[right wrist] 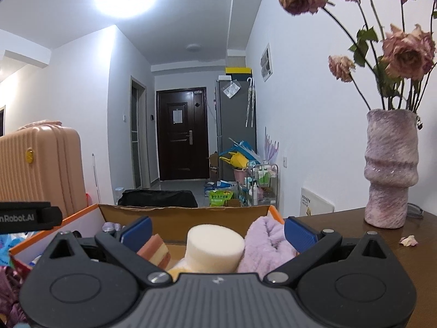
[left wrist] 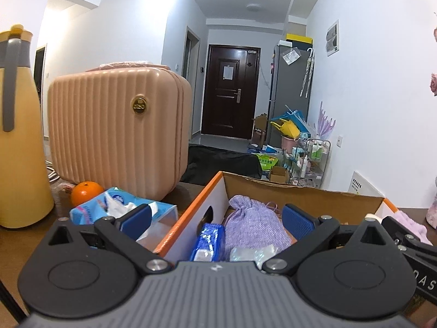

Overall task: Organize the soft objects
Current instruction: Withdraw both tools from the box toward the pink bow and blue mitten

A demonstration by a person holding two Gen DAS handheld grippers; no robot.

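- The cardboard box (left wrist: 300,191) sits on the brown table (left wrist: 16,240), and both claws hover over it with nothing in their grip.
- The left gripper (left wrist: 217,214) is spread wide, its blue pads (left wrist: 296,220) apart. One pad hangs outside the box's orange-edged left wall and the other inside the box.
- Between those pads, down in the box, lies a lilac knitted pouch (left wrist: 254,224). A blue packet (left wrist: 209,239) lies just beside the pouch on its left, and a clear crinkled wrapper (left wrist: 254,252) lies at the near end of the pouch.
- Outside the box, to its left, rests a blue tissue pack (left wrist: 120,205), with an orange (left wrist: 86,191) beyond it and a pink ribbed case (left wrist: 117,134) behind both. A yellow jug (left wrist: 19,136) stands farther left.
- The right gripper (right wrist: 217,231) is also released, its jaws wide.
- In the box between the right claw's fingers stands a white foam cylinder (right wrist: 215,248). A striped pink sponge (right wrist: 155,251) lies left of it, and a lilac fluffy cloth (right wrist: 270,237) is bunched against the box's right wall.
- To the right of the box on the table stands a mauve vase (right wrist: 390,169) with dried roses (right wrist: 404,52), and a fallen petal (right wrist: 409,240) lies near its base.
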